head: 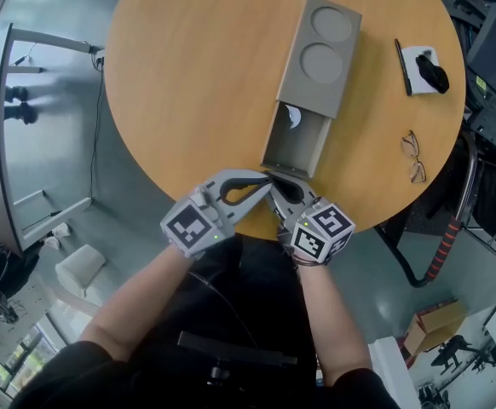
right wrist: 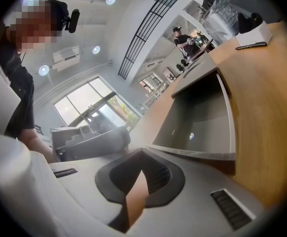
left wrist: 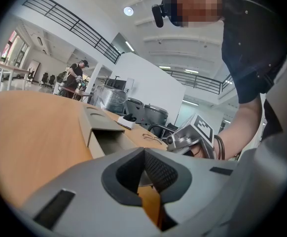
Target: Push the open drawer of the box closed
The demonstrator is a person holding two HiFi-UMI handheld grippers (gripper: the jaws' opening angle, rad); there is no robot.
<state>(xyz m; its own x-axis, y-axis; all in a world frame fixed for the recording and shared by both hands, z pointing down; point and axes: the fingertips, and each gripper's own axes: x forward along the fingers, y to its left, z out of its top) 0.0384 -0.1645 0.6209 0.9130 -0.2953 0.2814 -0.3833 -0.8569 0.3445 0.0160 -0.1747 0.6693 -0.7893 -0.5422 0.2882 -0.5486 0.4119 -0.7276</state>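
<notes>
A grey box with two round recesses on top lies on the round wooden table. Its drawer stands pulled out toward me, with a small white item inside near the box's mouth. Both grippers sit at the drawer's front panel by the table's near edge. The left gripper is shut and empty, its tips at the panel's left part. The right gripper is shut and empty just beside it. The left gripper view shows the shut left gripper and the drawer ahead to the left. The right gripper view shows the shut right gripper right under the drawer.
Glasses lie right of the drawer near the table's edge. A black pen and a white pad with a black object lie at the far right. A chair frame stands off the table's right side.
</notes>
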